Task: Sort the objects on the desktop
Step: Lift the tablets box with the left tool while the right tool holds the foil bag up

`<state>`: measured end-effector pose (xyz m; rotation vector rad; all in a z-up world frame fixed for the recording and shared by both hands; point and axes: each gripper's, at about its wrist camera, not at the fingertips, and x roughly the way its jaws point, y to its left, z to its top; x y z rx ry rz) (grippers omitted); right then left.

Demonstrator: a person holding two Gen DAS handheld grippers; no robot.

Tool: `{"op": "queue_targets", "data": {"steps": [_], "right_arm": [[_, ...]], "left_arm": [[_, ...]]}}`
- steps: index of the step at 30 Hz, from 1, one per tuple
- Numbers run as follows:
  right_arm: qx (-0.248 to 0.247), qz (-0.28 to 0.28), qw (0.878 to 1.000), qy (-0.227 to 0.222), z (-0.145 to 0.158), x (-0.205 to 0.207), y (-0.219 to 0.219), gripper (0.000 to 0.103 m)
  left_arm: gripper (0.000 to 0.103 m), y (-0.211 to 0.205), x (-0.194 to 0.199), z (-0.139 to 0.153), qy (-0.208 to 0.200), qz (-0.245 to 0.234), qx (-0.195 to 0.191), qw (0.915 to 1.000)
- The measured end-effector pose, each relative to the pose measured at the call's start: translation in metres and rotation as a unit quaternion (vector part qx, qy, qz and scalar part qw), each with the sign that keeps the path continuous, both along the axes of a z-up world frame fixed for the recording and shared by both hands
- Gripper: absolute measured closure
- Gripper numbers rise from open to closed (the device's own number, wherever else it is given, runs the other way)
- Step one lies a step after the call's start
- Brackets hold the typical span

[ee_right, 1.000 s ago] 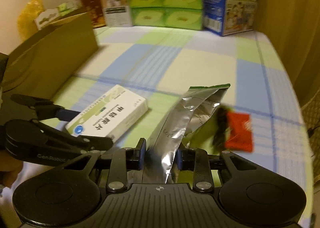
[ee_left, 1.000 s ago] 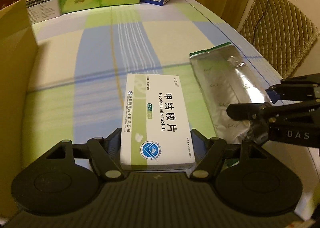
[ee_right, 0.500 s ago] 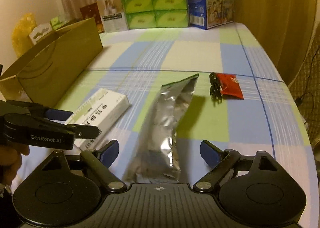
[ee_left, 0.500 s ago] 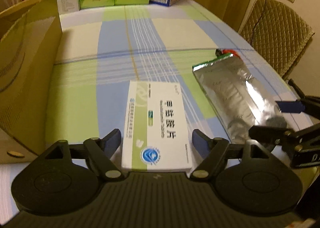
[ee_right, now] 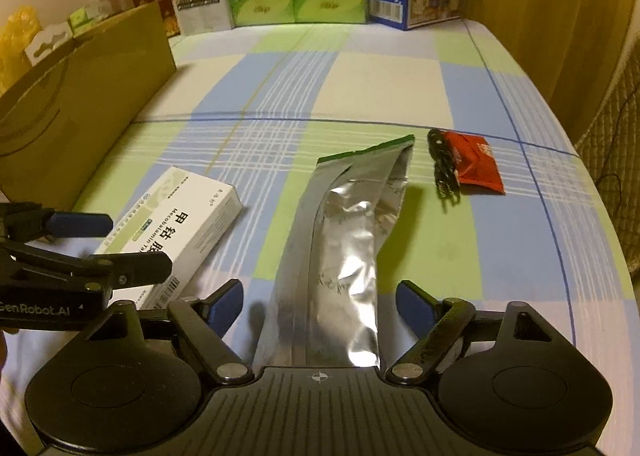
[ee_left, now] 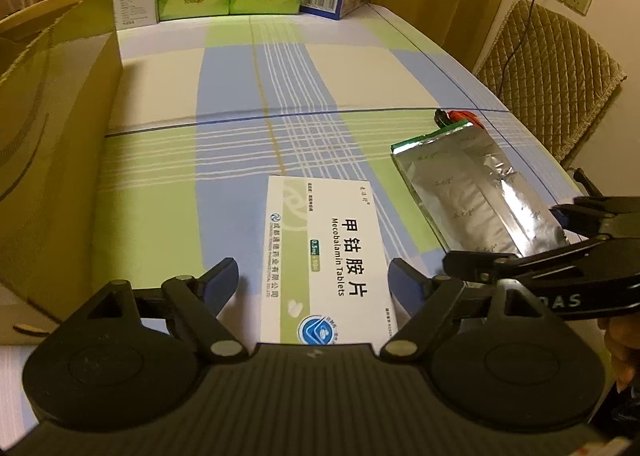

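The left claw [ee_left: 312, 282] stands wide open, its fingers either side of the near end of the pill box [ee_left: 326, 256], which lies flat on the surface [ee_left: 160, 160]; that straddle looks set for a pinch across the box's width. The right claw [ee_right: 318, 302] is likewise spread, empty, around the tail of the foil pouch [ee_right: 344, 244]. Further out lie a red packet [ee_right: 476, 164] and a dark coiled thing [ee_right: 442, 168], touching. The cardboard box [ee_left: 52, 144] at the left is probably the sorting bin.

Both wrist views look low and forward, sharing the tablecloth [ee_left: 280, 68].
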<state>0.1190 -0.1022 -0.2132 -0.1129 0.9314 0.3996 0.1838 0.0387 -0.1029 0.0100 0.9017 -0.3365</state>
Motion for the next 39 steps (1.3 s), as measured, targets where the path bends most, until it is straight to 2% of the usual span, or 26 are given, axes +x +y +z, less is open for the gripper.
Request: {"op": "queue_targets", "data": {"steps": [3, 13, 22, 26, 29, 39], "right_arm": [[0.000, 0.007, 1.000, 0.006, -0.006, 0.003, 0.000, 0.031], [-0.017, 0.023, 0.999, -0.027, -0.008, 0.001, 0.000, 0.053], [-0.011, 0.020, 0.999, -0.033, -0.005, 0.000, -0.002, 0.065], [-0.004, 0.016, 0.999, -0.034, -0.004, -0.001, -0.004, 0.067], [-0.002, 0.015, 0.999, -0.034, -0.003, -0.001, -0.004, 0.068], [0.005, 0.006, 0.999, -0.039, -0.001, -0.003, -0.007, 0.070]], "left_arm": [[0.024, -0.002, 0.004, -0.002, 0.002, -0.007, 0.004, 1.0000], [0.024, -0.019, 0.015, -0.009, 0.009, -0.022, 0.019, 0.9995], [0.025, -0.024, 0.018, -0.011, 0.012, -0.028, 0.023, 0.9993], [0.027, -0.025, 0.020, -0.012, 0.011, -0.032, 0.029, 0.9990], [0.035, -0.025, 0.021, -0.012, 0.008, -0.031, 0.035, 0.9989], [0.036, -0.026, 0.018, -0.008, 0.001, -0.037, 0.032, 0.9988]]}}
